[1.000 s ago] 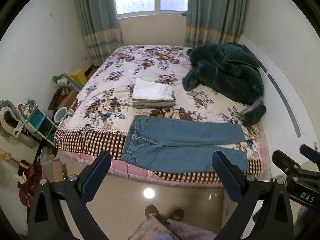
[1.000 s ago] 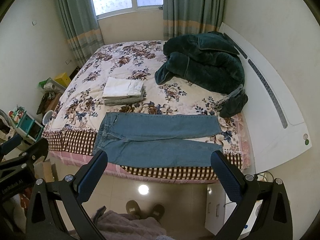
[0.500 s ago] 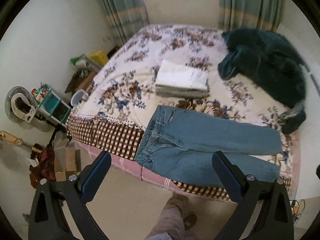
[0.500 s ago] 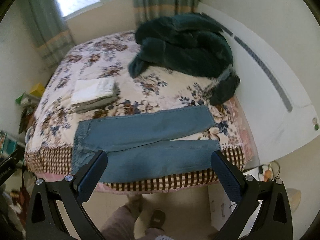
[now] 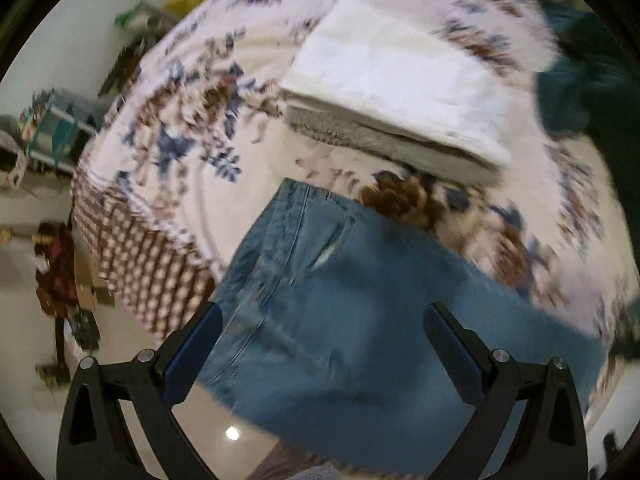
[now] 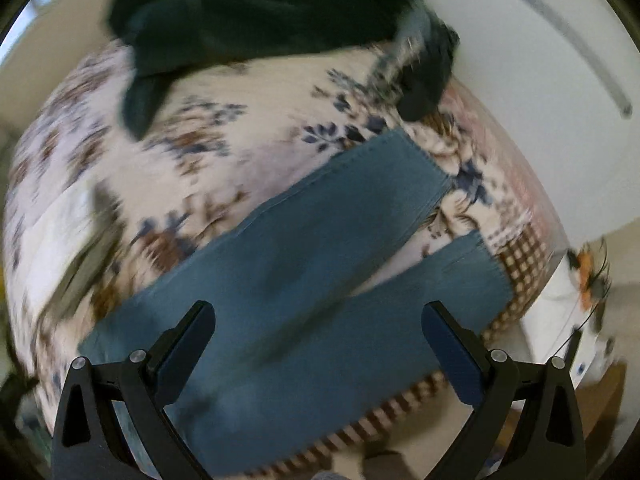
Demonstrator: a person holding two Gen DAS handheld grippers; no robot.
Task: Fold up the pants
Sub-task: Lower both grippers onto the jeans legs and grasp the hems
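Because the jeans [image 5: 360, 320] lie flat along the bed's [image 5: 180, 152] near edge, the left gripper [image 5: 320, 344] and right gripper [image 6: 318, 340] hover spread and empty, likely ready to pinch waistband and hems.

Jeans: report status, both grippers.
Left gripper open over the waistband. Right gripper open over the legs. Jeans flat, unfolded. Folded pile and dark green blanket lie clear.
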